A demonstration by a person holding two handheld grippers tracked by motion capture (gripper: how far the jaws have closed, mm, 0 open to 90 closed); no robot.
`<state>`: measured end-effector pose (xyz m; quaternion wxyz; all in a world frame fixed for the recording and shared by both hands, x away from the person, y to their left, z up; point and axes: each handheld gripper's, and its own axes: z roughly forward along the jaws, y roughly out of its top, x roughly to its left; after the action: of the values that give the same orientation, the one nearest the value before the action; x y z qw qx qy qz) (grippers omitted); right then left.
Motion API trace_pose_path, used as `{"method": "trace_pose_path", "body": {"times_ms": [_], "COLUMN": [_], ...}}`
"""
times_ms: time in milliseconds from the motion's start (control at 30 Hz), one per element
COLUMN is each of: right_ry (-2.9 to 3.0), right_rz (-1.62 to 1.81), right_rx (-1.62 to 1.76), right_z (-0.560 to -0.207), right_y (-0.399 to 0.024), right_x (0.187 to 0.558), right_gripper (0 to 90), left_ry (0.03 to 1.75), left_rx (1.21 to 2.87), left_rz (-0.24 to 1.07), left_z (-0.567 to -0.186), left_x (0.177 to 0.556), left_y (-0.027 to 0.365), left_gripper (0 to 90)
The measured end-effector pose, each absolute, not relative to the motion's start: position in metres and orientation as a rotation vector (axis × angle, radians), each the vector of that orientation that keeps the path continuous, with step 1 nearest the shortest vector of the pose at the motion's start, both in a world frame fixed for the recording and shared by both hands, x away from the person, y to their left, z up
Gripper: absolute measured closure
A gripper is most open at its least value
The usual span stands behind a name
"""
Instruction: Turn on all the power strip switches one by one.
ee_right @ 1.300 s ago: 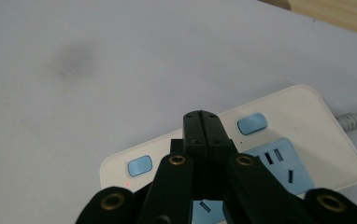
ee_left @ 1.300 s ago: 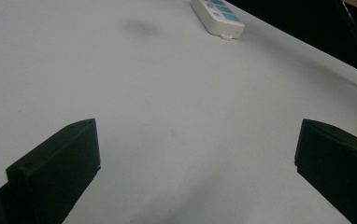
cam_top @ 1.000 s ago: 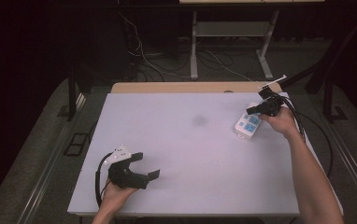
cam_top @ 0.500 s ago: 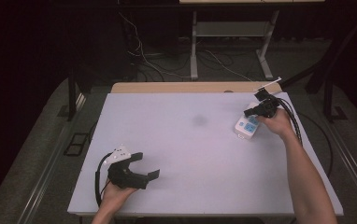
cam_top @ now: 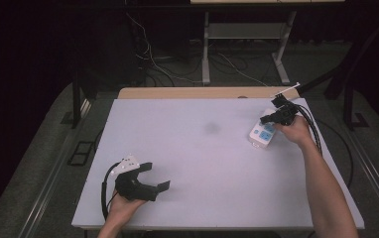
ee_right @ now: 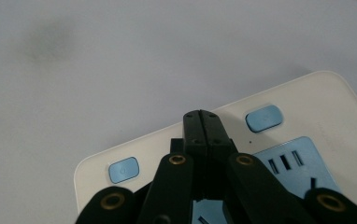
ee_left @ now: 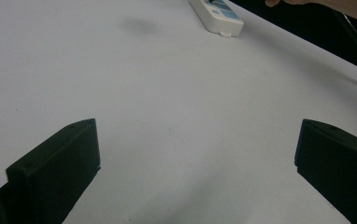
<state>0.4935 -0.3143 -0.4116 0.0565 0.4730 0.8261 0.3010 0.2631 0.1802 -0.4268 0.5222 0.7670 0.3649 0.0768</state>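
A white power strip [cam_top: 262, 135] with blue sockets and blue buttons lies near the table's far right edge. My right gripper [cam_top: 269, 120] hangs over its far end, shut with nothing between the jaws. In the right gripper view the closed tips [ee_right: 201, 122] sit just above the power strip [ee_right: 307, 102], between two blue buttons [ee_right: 263, 117]; whether they touch it I cannot tell. My left gripper [cam_top: 157, 176] rests on the table near the front left, jaws wide open and empty. In the left gripper view the power strip [ee_left: 217, 14] lies far off.
The white table [cam_top: 202, 163] has a faint dark smudge [cam_top: 211, 128] at its middle. A wooden strip [cam_top: 192, 92] runs along the far edge. Black cables [cam_top: 316, 134] trail off the right side by the right hand. A metal stand [cam_top: 206, 44] and floor cables lie beyond.
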Motion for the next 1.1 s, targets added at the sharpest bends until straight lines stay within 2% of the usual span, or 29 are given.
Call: {"method": "trace_pose_path", "body": {"times_ms": [333,467,1100], "right_ry": [2.518,2.515,2.497], "right_rz": [0.934,0.875,0.925], "right_rx": [1.445,1.407,1.402], "right_z": [-0.413,-0.412,-0.416], "right_y": [-0.312,-0.298,-0.305], "right_x": [0.493,0.494,0.488], "right_gripper": [90.0,90.0,90.0], "left_ry": [0.875,0.876,0.882], "left_rx": [1.836,1.835,1.822], "left_rz": [0.187,0.186,0.183], "left_z": [-0.427,-0.427,-0.427], "left_x": [0.263,0.262,0.262], "left_y": [0.180,0.180,0.183], "left_gripper": [0.0,0.0,0.0]}}
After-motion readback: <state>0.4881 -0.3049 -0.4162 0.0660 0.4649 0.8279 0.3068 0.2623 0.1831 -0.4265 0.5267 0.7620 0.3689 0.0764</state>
